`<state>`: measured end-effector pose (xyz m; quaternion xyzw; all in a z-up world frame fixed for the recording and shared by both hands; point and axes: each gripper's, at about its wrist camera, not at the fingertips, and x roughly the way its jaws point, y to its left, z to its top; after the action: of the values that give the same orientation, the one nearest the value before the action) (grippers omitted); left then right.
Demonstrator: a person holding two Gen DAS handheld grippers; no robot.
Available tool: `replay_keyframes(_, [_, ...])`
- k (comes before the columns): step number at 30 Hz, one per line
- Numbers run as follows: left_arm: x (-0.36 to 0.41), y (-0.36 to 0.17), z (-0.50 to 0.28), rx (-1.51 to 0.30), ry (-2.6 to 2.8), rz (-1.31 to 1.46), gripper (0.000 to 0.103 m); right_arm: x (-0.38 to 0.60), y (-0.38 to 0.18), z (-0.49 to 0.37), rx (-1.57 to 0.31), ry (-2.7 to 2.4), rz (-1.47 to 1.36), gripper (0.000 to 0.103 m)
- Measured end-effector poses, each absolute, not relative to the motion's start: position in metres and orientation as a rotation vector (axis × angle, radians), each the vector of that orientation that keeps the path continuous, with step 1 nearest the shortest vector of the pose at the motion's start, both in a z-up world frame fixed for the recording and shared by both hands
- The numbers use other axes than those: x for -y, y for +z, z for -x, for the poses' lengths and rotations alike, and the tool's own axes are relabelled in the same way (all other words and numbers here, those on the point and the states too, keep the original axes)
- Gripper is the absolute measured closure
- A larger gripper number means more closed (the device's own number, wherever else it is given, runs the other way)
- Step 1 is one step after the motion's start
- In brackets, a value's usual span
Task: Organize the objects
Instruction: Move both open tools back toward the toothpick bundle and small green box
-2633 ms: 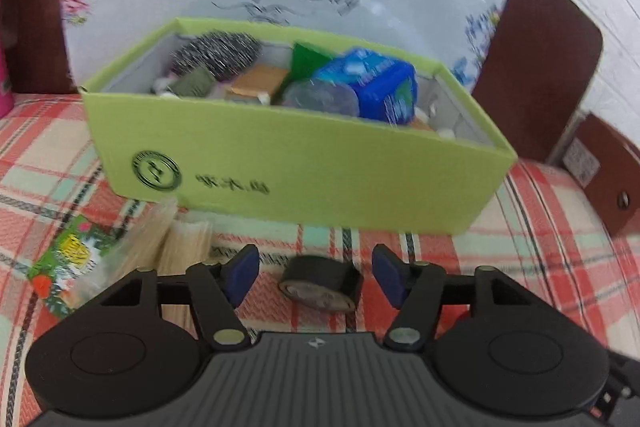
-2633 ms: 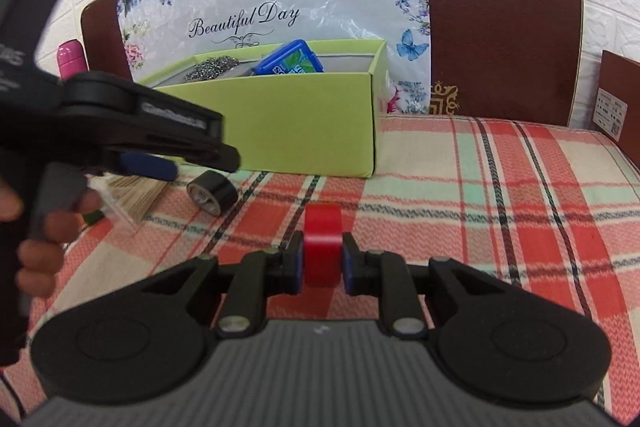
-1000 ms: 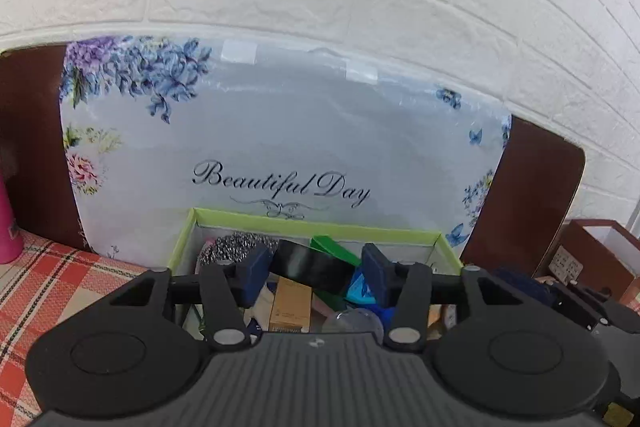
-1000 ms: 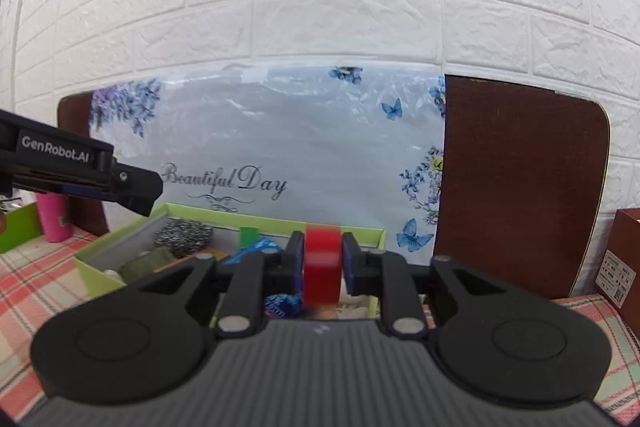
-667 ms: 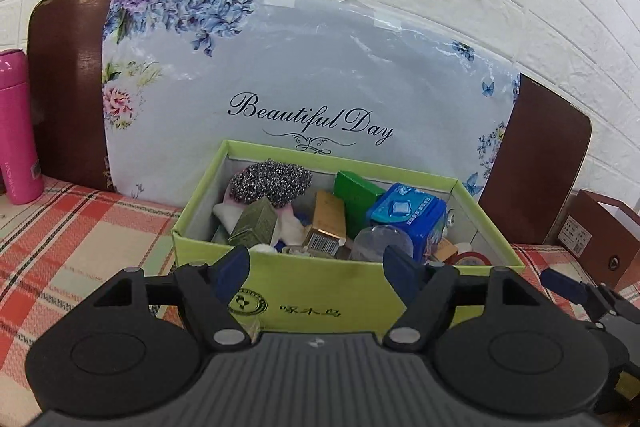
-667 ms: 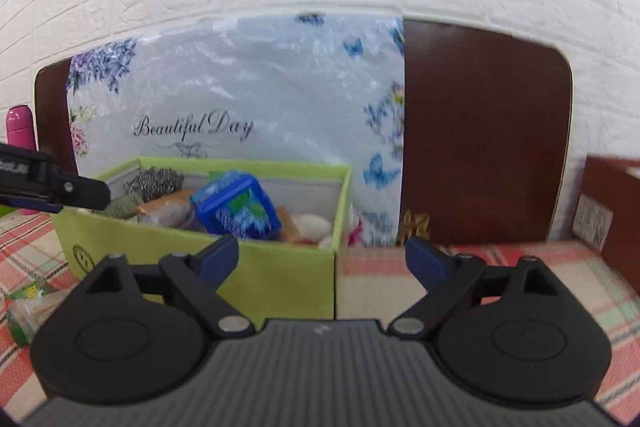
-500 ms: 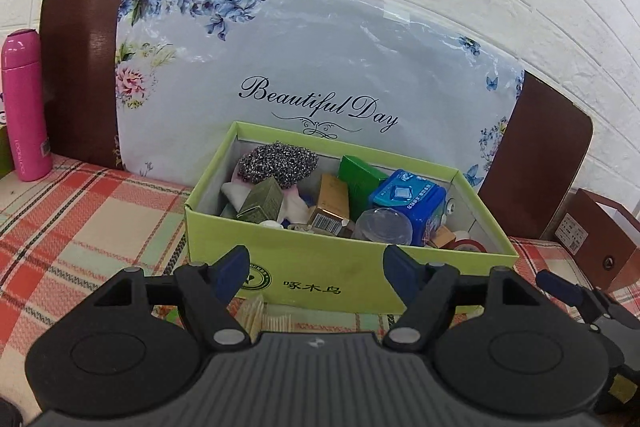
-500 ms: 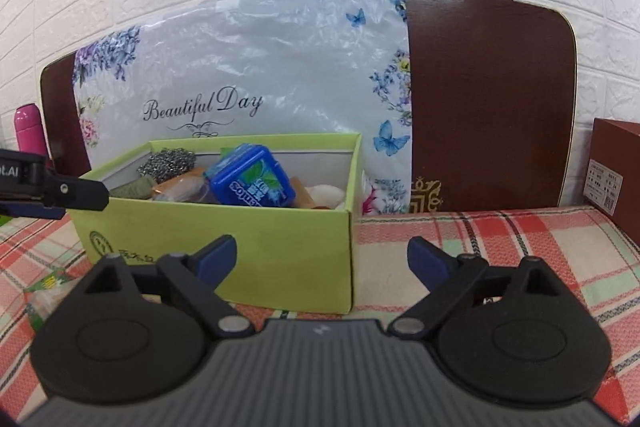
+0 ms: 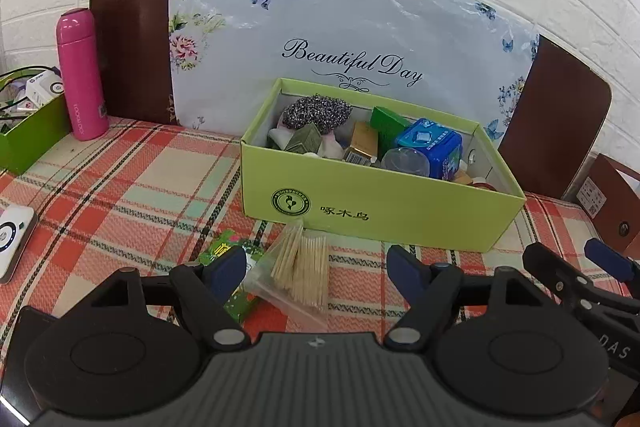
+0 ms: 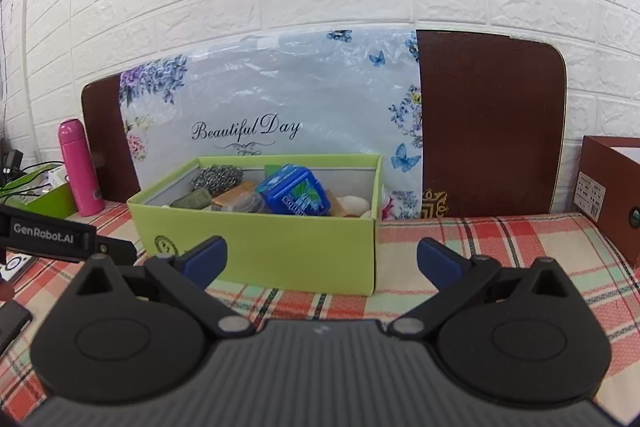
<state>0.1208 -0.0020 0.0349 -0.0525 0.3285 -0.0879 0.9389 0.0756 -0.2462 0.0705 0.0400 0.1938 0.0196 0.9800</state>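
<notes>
Toothpicks point(image 9: 305, 269) in their clear bag lie lower centre of the left view, just before the green box point(image 9: 376, 211). Left tool point(image 9: 316, 273) and right tool point(image 10: 322, 255) both spread wide, empty. I'd straddle the bag's middle and close gently; the plastic is likely to slip.

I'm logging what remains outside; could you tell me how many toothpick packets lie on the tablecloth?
1: the toothpick packet lies before the green box; none visible elsewhere.

White device point(image 9: 12, 243) cut off left
</notes>
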Motion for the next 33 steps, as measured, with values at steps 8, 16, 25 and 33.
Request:
replay_keyframes(8, [-0.016,0.025,-0.102,-0.694,-0.153,0.131,0.023,0.234,0.063,-0.06,-0.425,0.058,-0.083,0.0])
replay_keyframes(16, [-0.053,-0.009,-0.086,-0.781,-0.094,0.225,0.023,0.209,0.049,-0.052,-0.48,0.122,-0.065,0.0])
replay_keyframes(25, [-0.067,-0.022,-0.11,-0.71,-0.05,0.162,0.023,0.187,0.036,-0.046,-0.533,0.174,-0.029,0.0])
replay_keyframes(33, [-0.061,-0.034,-0.141,-0.705,-0.095,0.08,0.023,0.186,0.032,-0.046,-0.551,0.163,-0.021,0.0])
